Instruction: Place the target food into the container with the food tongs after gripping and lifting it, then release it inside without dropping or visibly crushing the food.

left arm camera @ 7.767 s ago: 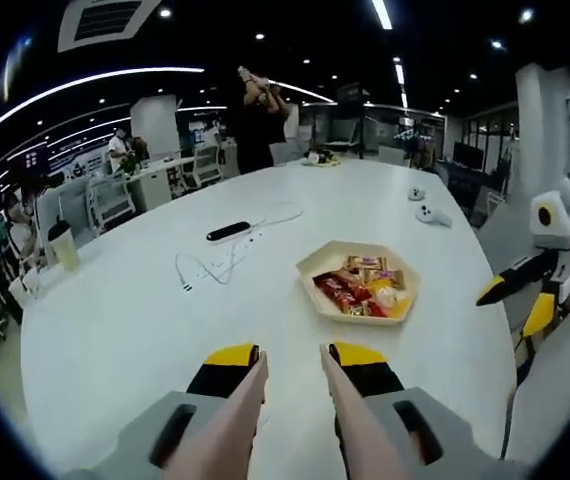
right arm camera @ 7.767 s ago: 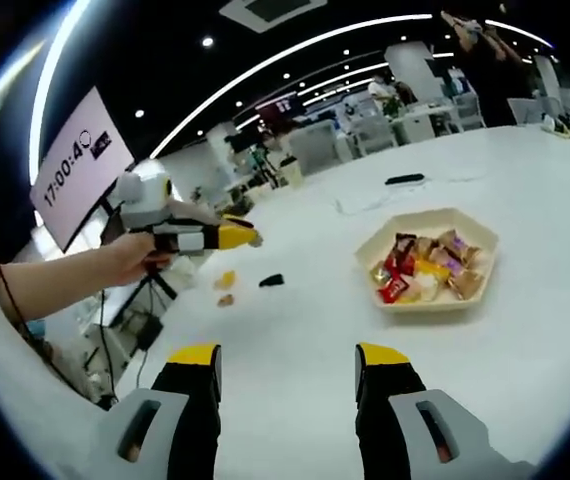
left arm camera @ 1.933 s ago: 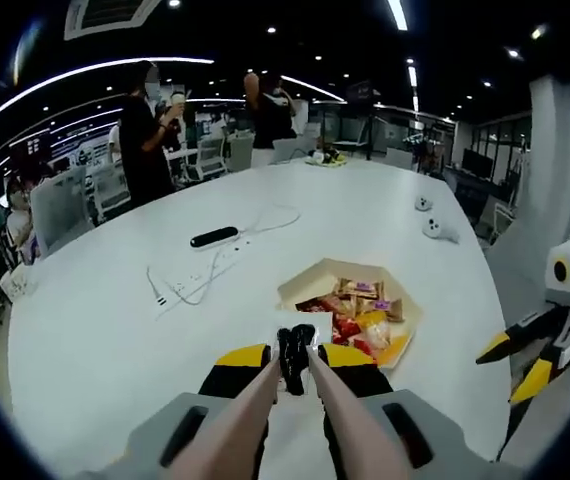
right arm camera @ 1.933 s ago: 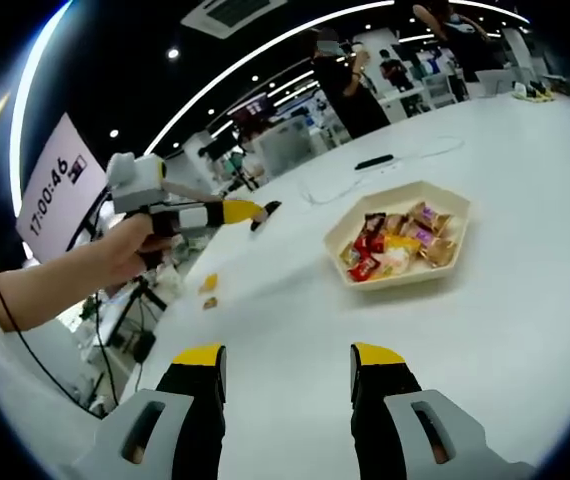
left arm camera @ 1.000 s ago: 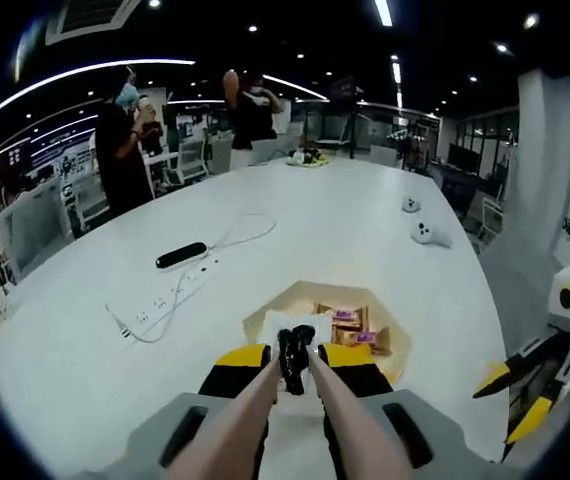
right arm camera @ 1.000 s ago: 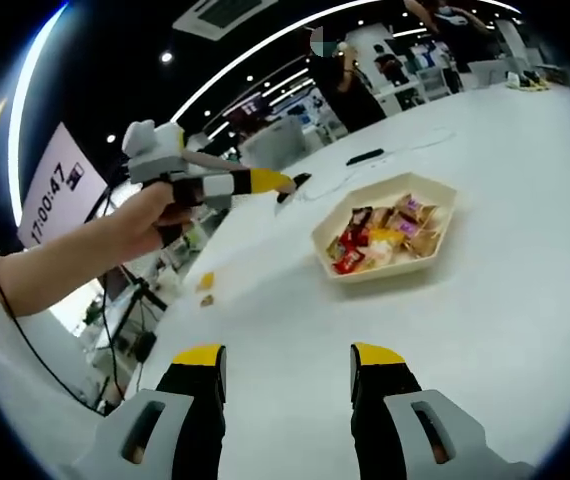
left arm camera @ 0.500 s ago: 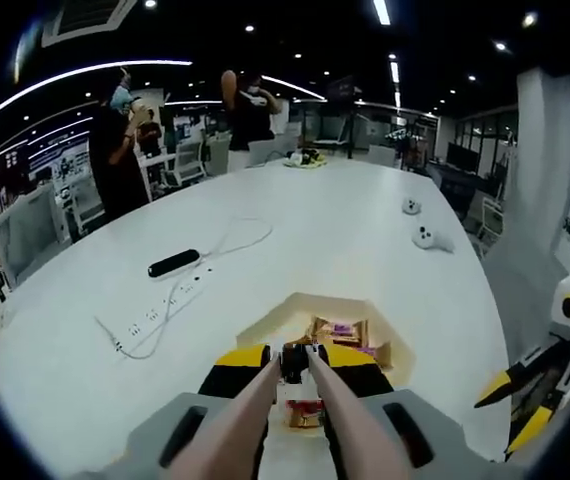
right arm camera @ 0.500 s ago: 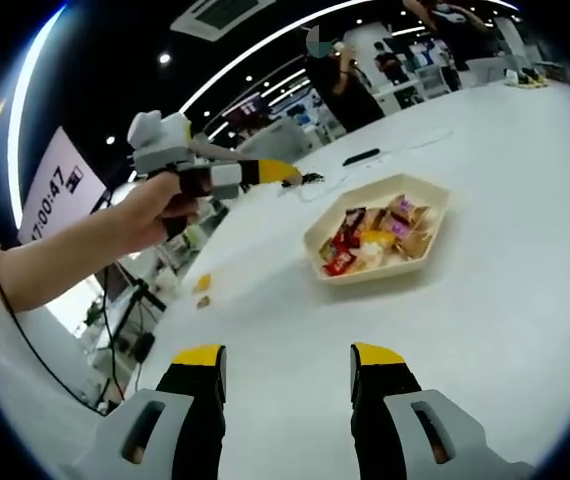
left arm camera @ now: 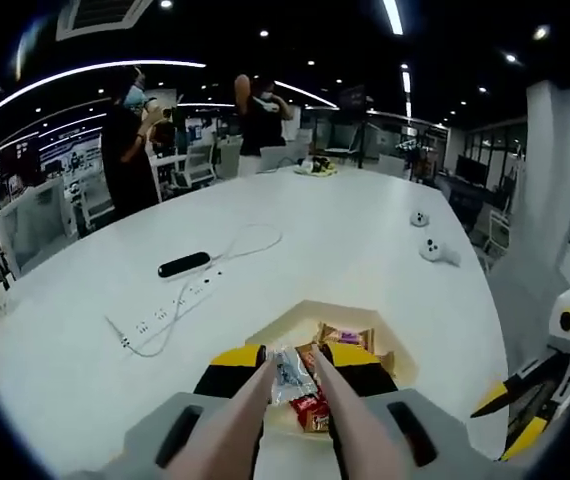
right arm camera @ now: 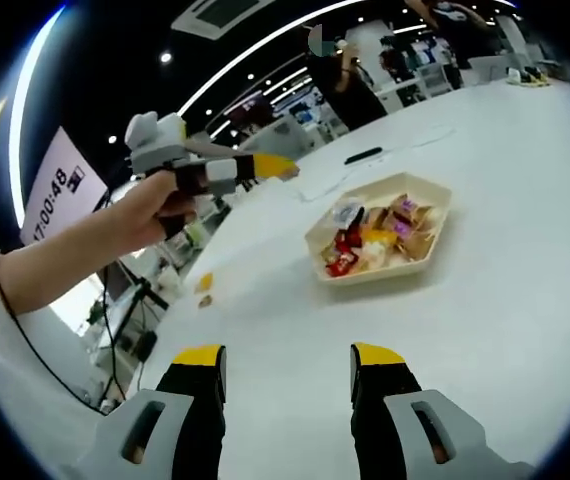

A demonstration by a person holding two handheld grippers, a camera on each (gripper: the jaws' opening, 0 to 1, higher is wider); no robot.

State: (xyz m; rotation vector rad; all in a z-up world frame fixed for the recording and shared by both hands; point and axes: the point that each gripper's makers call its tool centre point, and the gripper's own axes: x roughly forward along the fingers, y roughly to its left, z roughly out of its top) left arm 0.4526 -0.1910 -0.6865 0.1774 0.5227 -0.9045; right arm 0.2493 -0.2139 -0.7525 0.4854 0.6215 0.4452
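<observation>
A cream hexagonal tray point(left arm camera: 287, 318) point(right arm camera: 385, 272) on the white table holds several wrapped snacks. A clear packet with a dark cookie point(left arm camera: 287, 368) lies on the heap in the tray, between and below my left gripper's point(left arm camera: 293, 362) jaws, which stand apart and no longer touch it. In the right gripper view, the left gripper point(right arm camera: 283, 168) hovers above the tray's left side, and the pale packet point(right arm camera: 347, 212) rests inside. My right gripper point(right arm camera: 285, 362) stands open over bare table, well short of the tray; its yellow tips point(left arm camera: 510, 418) show at the right edge of the left gripper view.
A power strip with cable point(left arm camera: 165, 315), a black oblong device point(left arm camera: 183, 265) and two white controllers point(left arm camera: 433, 250) lie farther out on the table. Two small snacks point(right arm camera: 203, 290) sit near the table's left edge. People stand point(left arm camera: 130, 140) at the far end.
The left gripper carried the dark cookie packet over the tray, then its jaws parted. The packet now lies in the tray. The right gripper barely moved.
</observation>
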